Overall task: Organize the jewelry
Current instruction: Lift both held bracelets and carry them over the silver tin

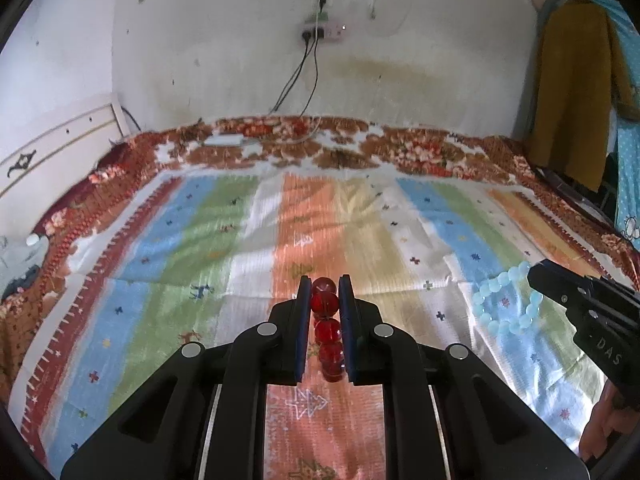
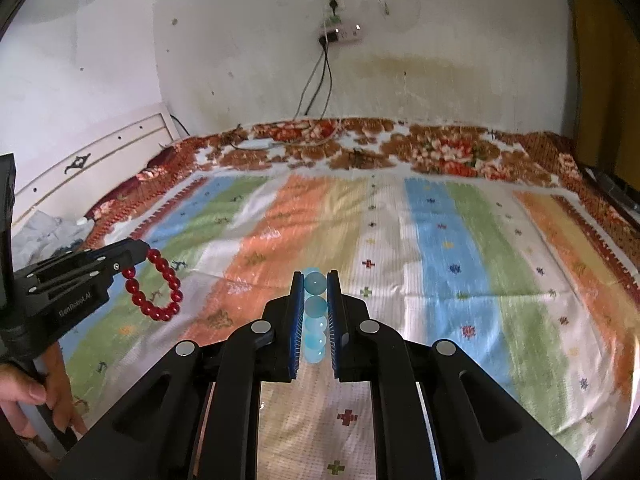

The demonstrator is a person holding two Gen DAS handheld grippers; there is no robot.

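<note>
Carry step: left hand-held gripper (image 1: 325,300) clamps red glass-bead bracelet (image 1: 328,332) at lower centre; right hand-held gripper (image 2: 314,292) clamps pale-blue bead bracelet (image 2: 314,320), above striped bedspread (image 2: 460,248). Next probably needs a storage spot; none visible.

- Two black two-finger grippers: the left gripper (image 1: 324,286) and the right gripper (image 2: 314,278).
- One bracelet of round glossy red beads (image 2: 154,290).
- One bracelet of round pale-blue translucent beads (image 1: 505,300).
- One striped pastel woven cloth (image 2: 452,240).
- Two dark cables (image 1: 298,76), perhaps more; the view blurs.
</note>
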